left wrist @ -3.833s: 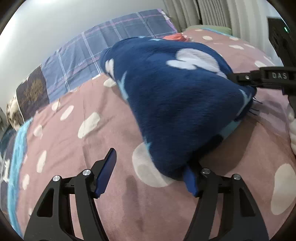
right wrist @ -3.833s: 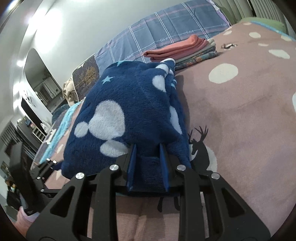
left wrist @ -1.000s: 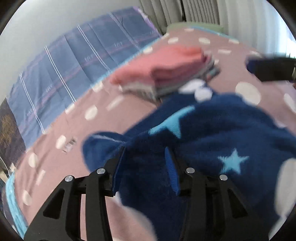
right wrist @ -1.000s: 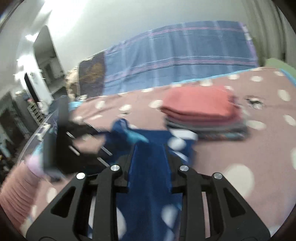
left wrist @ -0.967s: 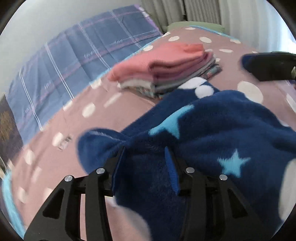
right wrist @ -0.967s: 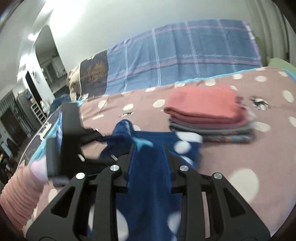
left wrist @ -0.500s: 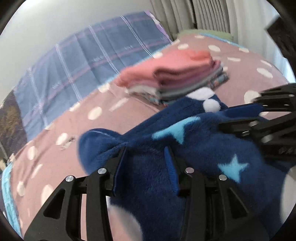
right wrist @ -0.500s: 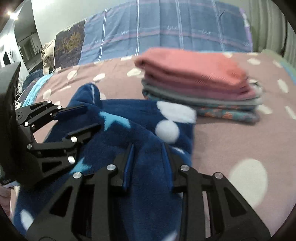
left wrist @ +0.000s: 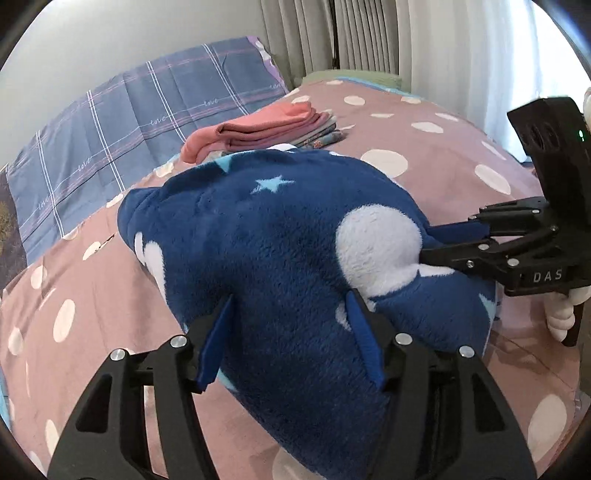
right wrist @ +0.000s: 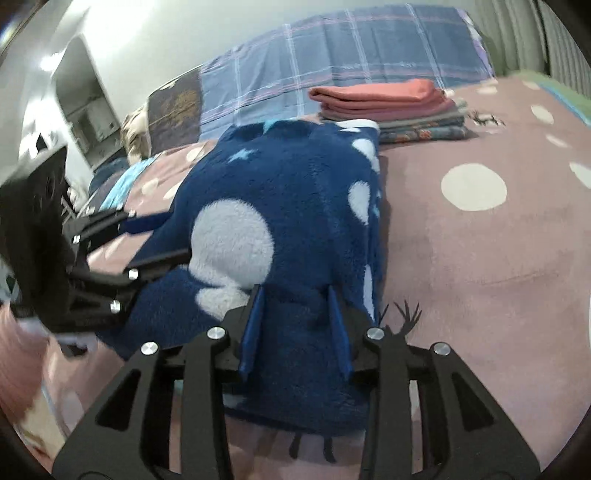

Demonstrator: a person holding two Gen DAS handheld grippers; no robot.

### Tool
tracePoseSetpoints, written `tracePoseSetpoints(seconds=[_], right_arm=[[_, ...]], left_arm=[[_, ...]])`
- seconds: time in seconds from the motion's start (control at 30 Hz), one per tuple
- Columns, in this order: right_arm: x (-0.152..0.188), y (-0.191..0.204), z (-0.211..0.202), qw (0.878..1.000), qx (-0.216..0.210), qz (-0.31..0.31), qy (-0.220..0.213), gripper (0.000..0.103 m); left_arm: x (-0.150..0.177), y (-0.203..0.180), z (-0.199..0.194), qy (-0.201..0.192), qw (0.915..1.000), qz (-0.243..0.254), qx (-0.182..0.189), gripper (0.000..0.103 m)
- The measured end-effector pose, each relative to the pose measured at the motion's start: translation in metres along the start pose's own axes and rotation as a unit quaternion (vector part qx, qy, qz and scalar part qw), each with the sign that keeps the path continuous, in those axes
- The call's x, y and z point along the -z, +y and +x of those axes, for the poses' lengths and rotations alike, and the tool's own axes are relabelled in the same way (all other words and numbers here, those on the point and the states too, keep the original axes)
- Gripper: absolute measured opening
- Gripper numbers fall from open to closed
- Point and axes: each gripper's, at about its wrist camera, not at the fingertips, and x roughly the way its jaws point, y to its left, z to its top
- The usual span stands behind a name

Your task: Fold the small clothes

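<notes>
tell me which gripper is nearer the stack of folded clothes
Hard to call. The left gripper and right gripper are both shut on the near end of the blue fleece, side by side, with the stack beyond its far end.

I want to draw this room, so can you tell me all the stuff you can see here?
fleece garment: one, navy with white blobs and pale blue stars, on the bed, held at its near end
folded clothes stack: one, coral top layer over grey and patterned, behind the fleece
bedspread: one, dusty pink with white dots, under everything
plaid sheet: one, blue, along the wall
curtains: pale, far corner
left gripper: black, blue pads, gripping fleece
right gripper: black, blue pads, gripping fleece
</notes>
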Motion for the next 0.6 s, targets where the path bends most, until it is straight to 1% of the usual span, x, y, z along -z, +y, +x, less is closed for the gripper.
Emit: tracePoseSetpoints(seconds=[0.07, 0.13, 0.17, 0.2, 0.23, 0.27, 0.3, 0.33, 0.37, 0.4, 0.5, 0.57, 0.6], right_arm=[[0.001, 0.004, -0.007, 1.0, -0.003, -0.008, 0.001, 0.036], [0.002, 0.008, -0.026, 1.0, -0.007, 0.004, 0.001, 0.035], [0.004, 0.01, -0.04, 1.0, -0.011, 0.006, -0.011, 0.035], [0.005, 0.01, -0.047, 1.0, -0.013, 0.0, -0.02, 0.036], [0.01, 0.011, -0.052, 1.0, -0.005, -0.011, -0.022, 0.036], [0.013, 0.009, -0.047, 1.0, 0.008, -0.021, -0.011, 0.036], [0.022, 0.005, -0.032, 0.999, 0.021, -0.024, 0.016, 0.038], [0.03, 0.0, -0.022, 0.999, 0.015, -0.02, 0.022, 0.039], [0.036, -0.004, -0.021, 1.0, 0.009, -0.014, 0.004, 0.039], [0.035, -0.004, -0.024, 1.0, 0.007, -0.011, 0.004, 0.039], [0.025, 0.0, -0.038, 1.0, 0.015, -0.009, 0.009, 0.039], [0.012, 0.004, -0.051, 1.0, 0.017, -0.017, -0.008, 0.039], [0.0, 0.006, -0.059, 0.999, 0.01, -0.021, -0.023, 0.039]], left_arm=[[-0.001, 0.0, -0.005, 0.002, 0.9999, 0.01, -0.005, 0.061], [-0.004, 0.004, -0.023, 0.002, 1.0, -0.003, -0.008, 0.059], [-0.006, 0.005, -0.033, -0.003, 0.9999, -0.011, -0.006, 0.059], [-0.006, 0.005, -0.047, -0.018, 0.9997, -0.017, -0.002, 0.059], [-0.004, 0.003, -0.06, -0.041, 0.999, -0.016, 0.007, 0.059], [-0.003, 0.0, -0.061, -0.04, 0.9991, -0.01, 0.008, 0.059], [0.005, -0.007, -0.046, -0.007, 0.9999, 0.006, 0.007, 0.06], [0.014, -0.015, -0.031, 0.013, 0.9997, 0.018, 0.011, 0.061], [0.023, -0.02, -0.026, -0.003, 0.9996, 0.025, 0.009, 0.061], [0.024, -0.022, -0.026, -0.018, 0.9995, 0.027, 0.006, 0.061], [0.011, -0.015, -0.035, 0.005, 0.9999, 0.002, 0.01, 0.06], [-0.001, -0.013, -0.047, -0.001, 0.9999, 0.009, 0.005, 0.06], [-0.008, -0.012, -0.053, -0.008, 0.9999, 0.014, 0.002, 0.06]])
